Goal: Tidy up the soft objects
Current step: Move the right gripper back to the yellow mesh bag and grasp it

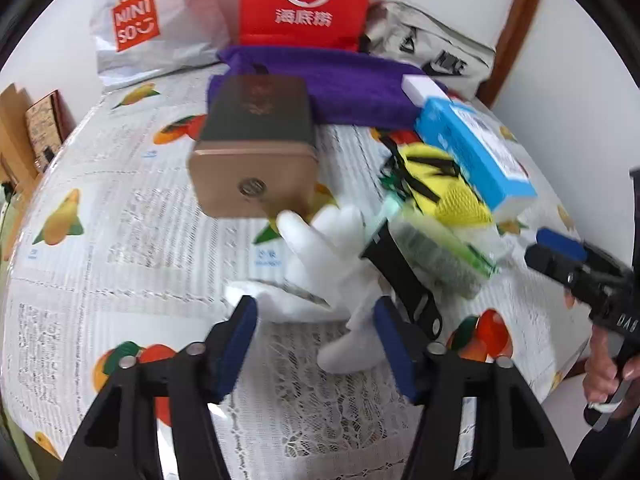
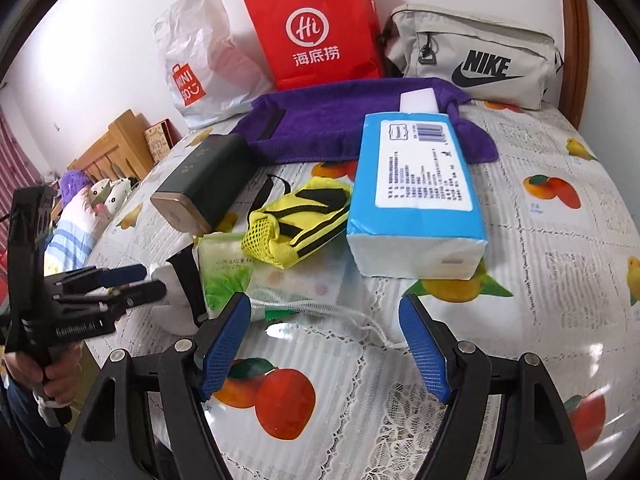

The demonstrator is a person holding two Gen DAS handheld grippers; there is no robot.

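Note:
A white glove point(image 1: 332, 248) lies on the fruit-print tablecloth point(image 1: 120, 232), just ahead of my open left gripper point(image 1: 316, 320), whose blue pads flank its wrist end. A black strap point(image 1: 400, 276) crosses the glove. Beside it lie a green tissue pack point(image 2: 224, 268), a yellow mesh pouch point(image 2: 296, 220), a clear drawstring bag point(image 2: 304, 288), a blue tissue pack point(image 2: 416, 192) and a purple towel point(image 2: 340, 116). My right gripper point(image 2: 324, 344) is open and empty, just in front of the drawstring bag's cord. The left gripper point(image 2: 148, 280) also shows at the glove in the right wrist view.
A dark green box with a bronze end point(image 1: 256, 148) stands behind the glove. A white eraser block point(image 2: 420, 100) rests on the towel. A Miniso bag point(image 2: 200, 64), a red paper bag point(image 2: 316, 28) and a grey Nike pouch point(image 2: 476, 56) line the wall.

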